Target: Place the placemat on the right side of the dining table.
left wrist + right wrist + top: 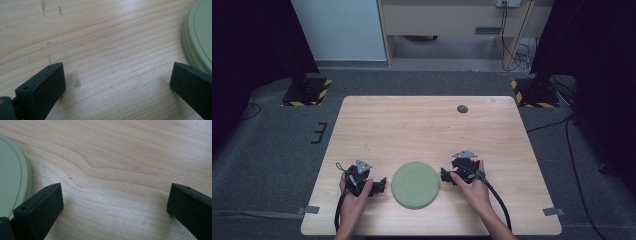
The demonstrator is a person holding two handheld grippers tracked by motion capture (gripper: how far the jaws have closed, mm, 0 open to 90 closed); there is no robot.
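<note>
A round pale green plate (415, 184) lies face down near the table's front edge, between my two hands. My left gripper (367, 181) rests on the wood just left of it, open, with bare table between its jaws; the plate's rim (197, 37) shows at the right of the left gripper view. My right gripper (457, 170) sits just right of the plate, also open and holding nothing; the plate's edge (15, 182) shows at the left of the right gripper view. Left gripper midpoint (117, 77) and right gripper midpoint (115, 197) both lie over bare wood.
The light wooden table (427, 130) has a small dark round disc (462, 109) near its far edge. Grey carpet surrounds the table, with black stand bases at the far left and far right and cables on the floor at the right.
</note>
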